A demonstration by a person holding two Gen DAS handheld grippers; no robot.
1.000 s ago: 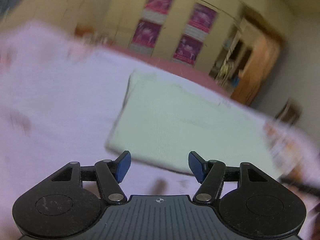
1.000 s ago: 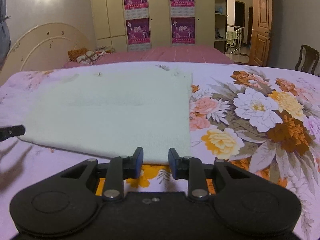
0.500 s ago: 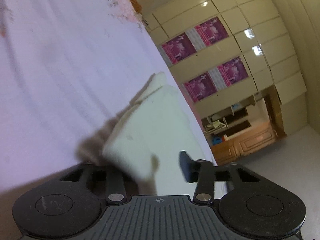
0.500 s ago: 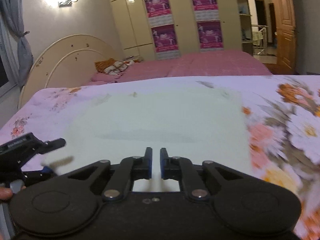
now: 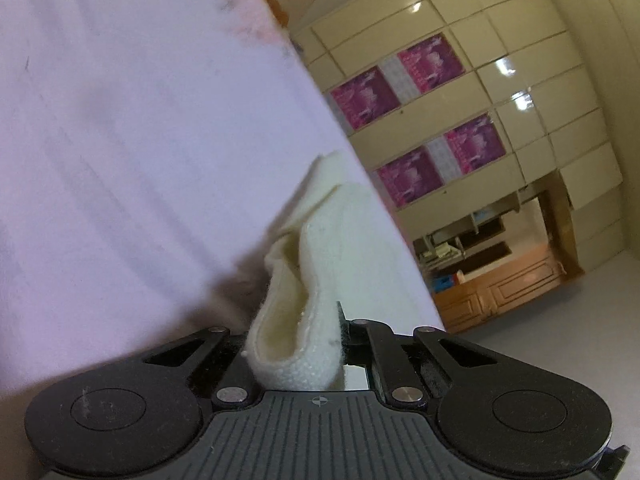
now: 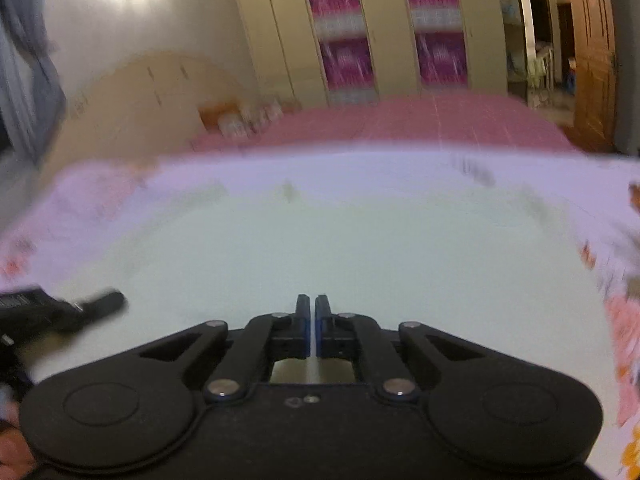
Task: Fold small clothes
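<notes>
A pale cream cloth [image 6: 320, 240] lies flat on the floral bedsheet [image 6: 100, 196]. In the left wrist view my left gripper [image 5: 298, 340] is shut on a folded-up corner of the cloth [image 5: 320, 280], which bunches between the fingers and hides the pads. In the right wrist view my right gripper [image 6: 312, 320] is shut with a thin slit between its blue pads, low over the cloth's near edge; a pale sliver shows in the slit. The left gripper [image 6: 60, 308] shows at the far left there, by the cloth's left edge.
The bedsheet [image 5: 120, 140] fills the tilted left wrist view. A pink bed [image 6: 400, 120] with a curved headboard [image 6: 140, 92] stands behind. Cream wardrobes with magenta posters [image 6: 344, 32] line the wall. A wooden door [image 6: 592, 60] is at the right.
My left gripper rolled over, closed on the cloth's corner and lifted it. My right gripper shut fully and moved left and forward along the cloth's near edge.
</notes>
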